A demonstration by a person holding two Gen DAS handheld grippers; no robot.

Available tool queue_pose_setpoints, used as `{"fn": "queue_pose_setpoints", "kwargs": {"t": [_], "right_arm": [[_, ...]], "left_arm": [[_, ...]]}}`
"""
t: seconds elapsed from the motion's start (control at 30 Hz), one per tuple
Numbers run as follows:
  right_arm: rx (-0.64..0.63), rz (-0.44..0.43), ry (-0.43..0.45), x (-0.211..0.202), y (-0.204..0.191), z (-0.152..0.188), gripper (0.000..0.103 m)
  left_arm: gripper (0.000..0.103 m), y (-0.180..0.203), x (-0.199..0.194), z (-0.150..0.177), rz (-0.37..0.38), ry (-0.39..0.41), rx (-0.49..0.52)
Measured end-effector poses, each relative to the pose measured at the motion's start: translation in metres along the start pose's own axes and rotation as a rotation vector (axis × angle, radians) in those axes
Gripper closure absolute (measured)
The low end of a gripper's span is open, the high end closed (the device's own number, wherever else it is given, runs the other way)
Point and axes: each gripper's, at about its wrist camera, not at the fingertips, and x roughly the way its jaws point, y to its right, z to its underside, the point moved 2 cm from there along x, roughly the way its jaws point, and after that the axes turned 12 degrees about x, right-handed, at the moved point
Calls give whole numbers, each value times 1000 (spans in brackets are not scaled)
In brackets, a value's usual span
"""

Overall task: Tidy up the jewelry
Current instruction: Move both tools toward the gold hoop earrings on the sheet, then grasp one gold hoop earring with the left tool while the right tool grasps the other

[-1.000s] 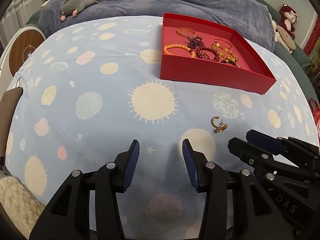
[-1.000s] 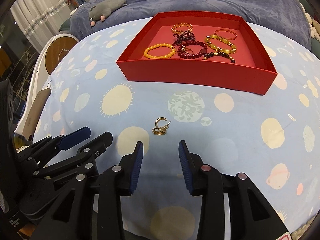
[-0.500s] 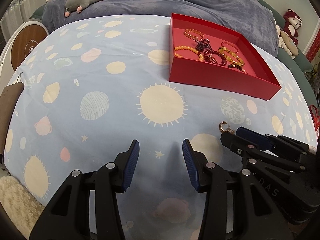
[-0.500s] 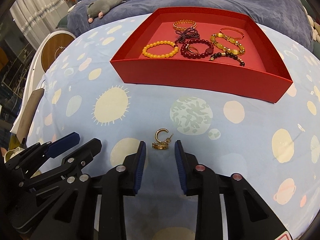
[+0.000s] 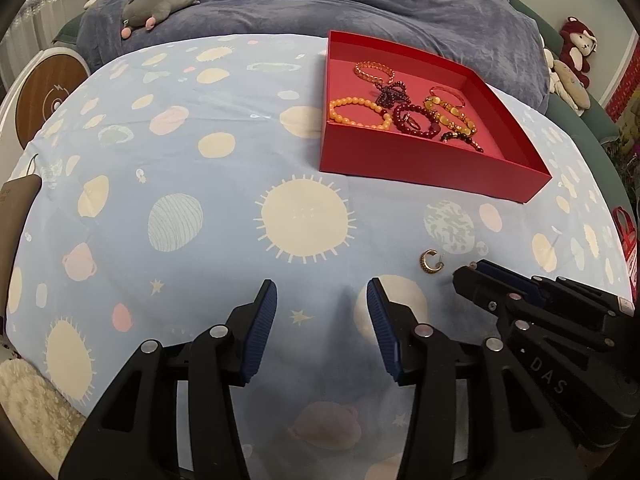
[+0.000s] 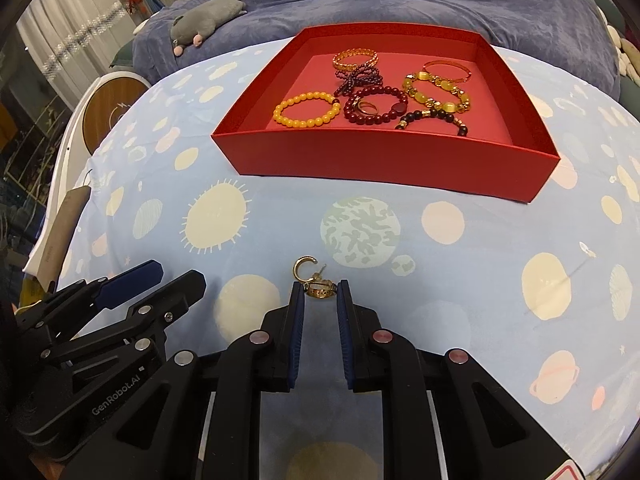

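Planet-print bedsheet (image 6: 460, 280), pale blue. Red tray (image 6: 384, 160) on it, bracelets inside. Left gripper (image 5: 322, 292) low over the sheet, jaws spread wide, grasping nothing; body reads "GenRobot.AI". Right gripper (image 6: 320, 290) level at the sheet, marked "DAS", jaws narrowed around the gold hoop earrings (image 6: 314, 278); contact unclear. Earrings lie on the sheet, well short of the tray: two small gold C-hoops.
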Motion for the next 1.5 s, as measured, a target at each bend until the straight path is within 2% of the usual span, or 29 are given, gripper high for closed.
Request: {"fn": "queue_pose_setpoints", "kwargs": {"t": [0.07, 0.27, 0.43, 0.63, 0.8, 1.03, 1.27, 1.33, 1.5], "right_arm": [[19, 1, 4, -7, 7, 0, 88], [80, 25, 28, -26, 34, -1, 88], [111, 34, 43, -36, 49, -5, 88], [124, 25, 44, -36, 53, -7, 88], [130, 16, 42, -34, 53, -7, 88], [134, 17, 40, -33, 53, -6, 88], [134, 12, 49, -36, 53, -5, 88], [137, 8, 51, -38, 53, -5, 88], [124, 1, 58, -44, 49, -3, 88]], "left_arm": [[51, 5, -1, -3, 14, 9, 5], [50, 35, 10, -13, 81, 8, 59], [51, 55, 23, -21, 88, 15, 94], [63, 59, 36, -24, 83, 11, 101], [68, 62, 37, -23, 66, 24, 126], [86, 62, 37, -23, 63, 29, 142], [87, 52, 30, -20, 78, 26, 97], [100, 48, 27, -18, 90, 19, 78], [100, 37, 15, -16, 91, 25, 51]]}}
